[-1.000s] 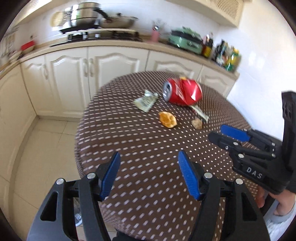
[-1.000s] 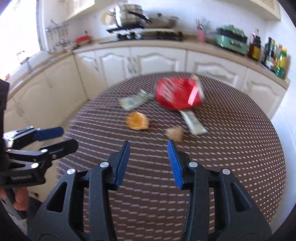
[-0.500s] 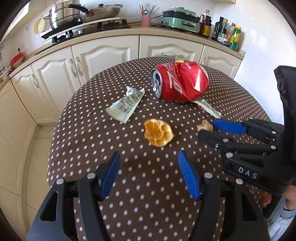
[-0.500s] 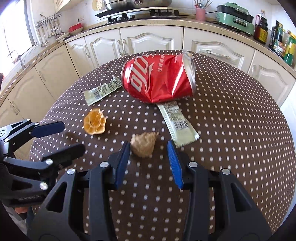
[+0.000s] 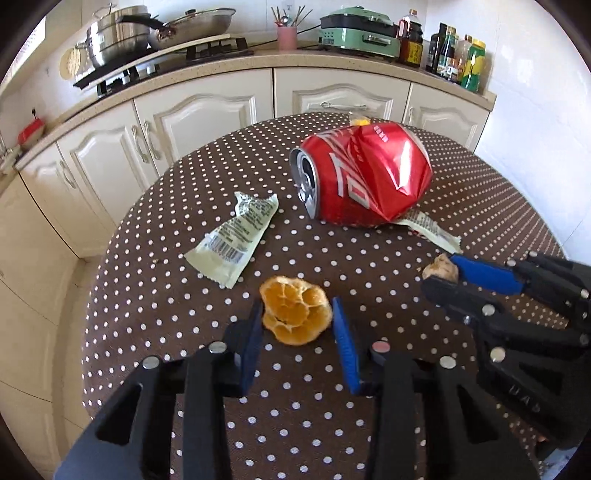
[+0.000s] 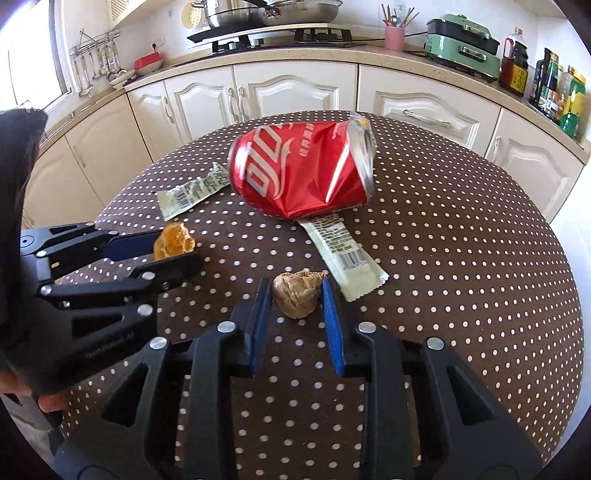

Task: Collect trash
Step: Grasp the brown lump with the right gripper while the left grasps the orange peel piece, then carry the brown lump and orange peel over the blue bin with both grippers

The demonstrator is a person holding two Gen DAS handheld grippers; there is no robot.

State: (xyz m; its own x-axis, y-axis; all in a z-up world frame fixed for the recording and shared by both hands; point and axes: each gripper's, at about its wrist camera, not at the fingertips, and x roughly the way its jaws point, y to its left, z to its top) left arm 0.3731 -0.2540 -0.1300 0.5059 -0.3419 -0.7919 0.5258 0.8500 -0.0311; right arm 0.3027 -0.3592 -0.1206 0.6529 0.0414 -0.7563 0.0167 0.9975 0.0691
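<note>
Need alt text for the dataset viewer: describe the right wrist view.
The open right gripper straddles a crumpled brown paper scrap on a round table with a brown polka-dot cloth. Beyond lie a crushed red soda can and two pale green wrappers; the left gripper brackets an orange peel.

A round table with a brown cloth with white dots stands in a kitchen. Behind it, cream cabinets with arched doors and metal handles run along the wall and turn at the corner. The beige countertop carries a gas hob with steel pots, a pink cup of utensils, a green electric cooker and several bottles. A rail of hanging ladles is fixed near a bright window on the left. The walls are white tile, the floor is of pale tiles. Daylight falls strongly on the table.
</note>
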